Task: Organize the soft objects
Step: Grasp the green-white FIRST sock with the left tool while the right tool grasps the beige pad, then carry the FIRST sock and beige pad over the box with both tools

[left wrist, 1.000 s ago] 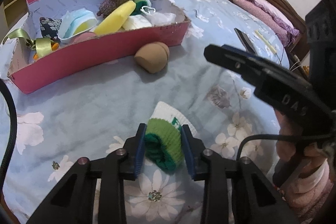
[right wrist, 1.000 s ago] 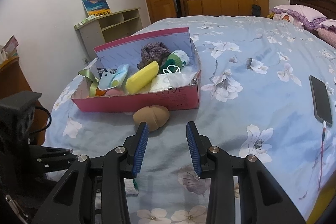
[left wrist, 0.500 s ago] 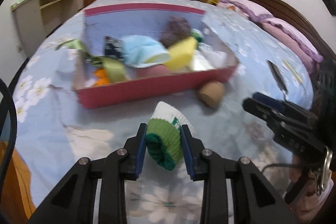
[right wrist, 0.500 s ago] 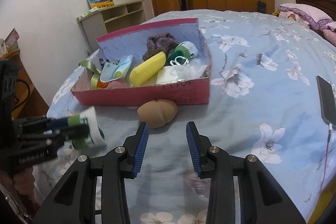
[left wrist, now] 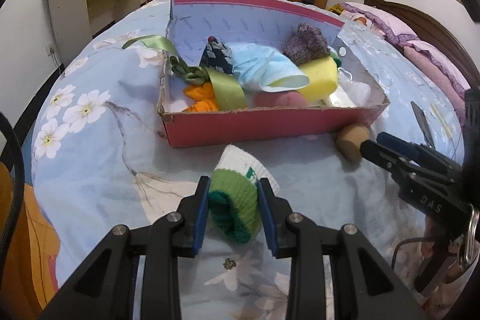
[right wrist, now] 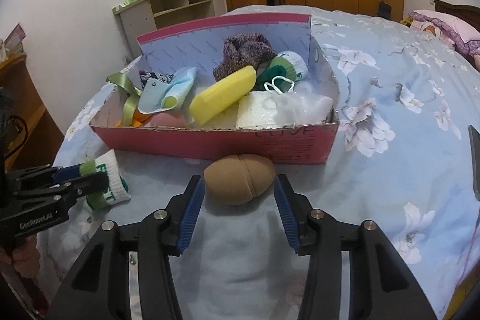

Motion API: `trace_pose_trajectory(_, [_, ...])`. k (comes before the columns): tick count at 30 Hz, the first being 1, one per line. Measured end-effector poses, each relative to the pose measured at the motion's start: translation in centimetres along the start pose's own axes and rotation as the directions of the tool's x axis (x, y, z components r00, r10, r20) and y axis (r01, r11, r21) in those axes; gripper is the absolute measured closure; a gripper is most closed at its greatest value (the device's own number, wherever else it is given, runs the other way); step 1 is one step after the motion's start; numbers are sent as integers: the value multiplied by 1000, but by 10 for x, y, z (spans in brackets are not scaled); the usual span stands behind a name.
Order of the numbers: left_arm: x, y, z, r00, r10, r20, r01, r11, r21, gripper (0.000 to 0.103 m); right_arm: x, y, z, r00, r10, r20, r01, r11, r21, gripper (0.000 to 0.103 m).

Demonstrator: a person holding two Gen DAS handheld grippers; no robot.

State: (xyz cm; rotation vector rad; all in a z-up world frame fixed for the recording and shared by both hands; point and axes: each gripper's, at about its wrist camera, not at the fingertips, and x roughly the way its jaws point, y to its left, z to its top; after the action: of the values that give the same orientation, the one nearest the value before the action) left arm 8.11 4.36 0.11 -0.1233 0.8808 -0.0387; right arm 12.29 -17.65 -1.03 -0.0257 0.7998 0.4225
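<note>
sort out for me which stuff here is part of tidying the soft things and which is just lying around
Part of the job:
- green and white sock, held in the left gripper
- tan sponge, between the open right gripper fingers
- pink box

Just lying about:
- phone
- pillows
- shelf unit

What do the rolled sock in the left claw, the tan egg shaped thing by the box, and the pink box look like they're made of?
Rolled sock: knit fabric, ribbed green cuff, white body, matte.
Tan egg-shaped thing: probably soft foam; smooth, matte, with a seam; can't be sure.
Pink box: cardboard; raw, frayed front edge, pink outside and pale printed lining.
</note>
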Motion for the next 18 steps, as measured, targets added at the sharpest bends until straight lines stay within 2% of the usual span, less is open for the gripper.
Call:
trace_pose_trajectory(6, [3, 1, -2, 1000, -3, 2, 3, 1000, 0, 70, 16, -2, 2, 1000, 14, -24, -13, 998, 54, 53])
trace_pose_trajectory(12, [3, 1, -2, 1000, -5, 1, 5, 1000, -6, 70, 19, -2, 3, 1000, 12, -13, -12, 998, 65, 53])
trace_pose_trajectory(18, [-2, 0, -2, 1000, -9, 9, 9, 1000, -4, 70, 13, -8, 0, 999, 35, 11, -36, 994, 100, 63])
